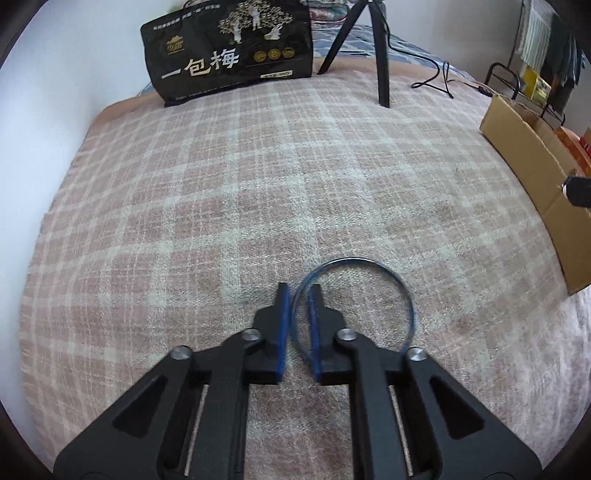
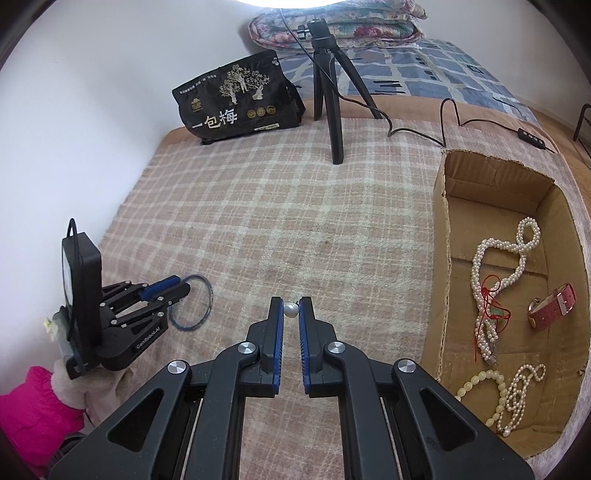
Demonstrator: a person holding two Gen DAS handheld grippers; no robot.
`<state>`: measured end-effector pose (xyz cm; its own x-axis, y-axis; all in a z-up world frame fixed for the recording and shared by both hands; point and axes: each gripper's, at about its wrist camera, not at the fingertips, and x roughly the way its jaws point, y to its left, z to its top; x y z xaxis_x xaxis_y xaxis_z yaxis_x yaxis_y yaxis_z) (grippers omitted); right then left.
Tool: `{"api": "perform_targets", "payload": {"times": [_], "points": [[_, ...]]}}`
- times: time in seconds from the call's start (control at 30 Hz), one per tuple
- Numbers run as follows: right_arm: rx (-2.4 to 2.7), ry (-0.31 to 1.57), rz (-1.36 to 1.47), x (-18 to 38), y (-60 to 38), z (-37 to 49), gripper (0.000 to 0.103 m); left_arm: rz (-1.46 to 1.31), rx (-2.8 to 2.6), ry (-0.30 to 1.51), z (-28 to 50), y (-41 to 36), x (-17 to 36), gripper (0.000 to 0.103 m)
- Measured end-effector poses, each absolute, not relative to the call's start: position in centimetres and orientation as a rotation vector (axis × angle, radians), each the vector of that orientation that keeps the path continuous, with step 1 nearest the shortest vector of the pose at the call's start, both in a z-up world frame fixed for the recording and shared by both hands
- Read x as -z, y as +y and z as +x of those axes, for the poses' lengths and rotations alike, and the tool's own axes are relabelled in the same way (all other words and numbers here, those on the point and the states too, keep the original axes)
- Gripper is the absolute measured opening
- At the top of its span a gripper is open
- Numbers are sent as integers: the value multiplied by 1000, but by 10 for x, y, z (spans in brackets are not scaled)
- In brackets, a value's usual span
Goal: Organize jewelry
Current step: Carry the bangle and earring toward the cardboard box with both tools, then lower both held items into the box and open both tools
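Note:
A thin blue bangle (image 1: 369,261) lies on the plaid blanket. My left gripper (image 1: 299,290) is open, with the bangle's left rim between its jaws, not clamped. It also shows in the right wrist view (image 2: 173,286), beside the bangle (image 2: 205,299). My right gripper (image 2: 291,302) is shut on a small white pearl (image 2: 291,309) at its fingertips, just above the blanket. The cardboard box (image 2: 441,229) at the right holds pearl necklaces (image 2: 517,240), a pink watch (image 2: 554,304) and a beaded strand (image 2: 495,387).
A black snack bag (image 2: 236,103) and a black tripod (image 2: 328,92) with a cable stand at the far edge of the blanket. A white wall runs along the left. Folded bedding (image 2: 332,29) lies behind. The box side (image 1: 528,173) shows at the right.

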<state>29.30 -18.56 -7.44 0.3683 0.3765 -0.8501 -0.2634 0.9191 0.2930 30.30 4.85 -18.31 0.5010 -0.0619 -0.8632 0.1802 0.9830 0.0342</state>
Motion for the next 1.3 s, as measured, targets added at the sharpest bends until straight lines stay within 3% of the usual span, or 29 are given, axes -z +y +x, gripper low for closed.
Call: {"api": "perform_targets", "payload": {"times": [0.73,1.3], "points": [[-396,1076,110,59,-200,284,7,117,264,847,263,33,109,1],[-357,1014,106,38,-246,275,7,105,439,742,234,-33,54,1]]}}
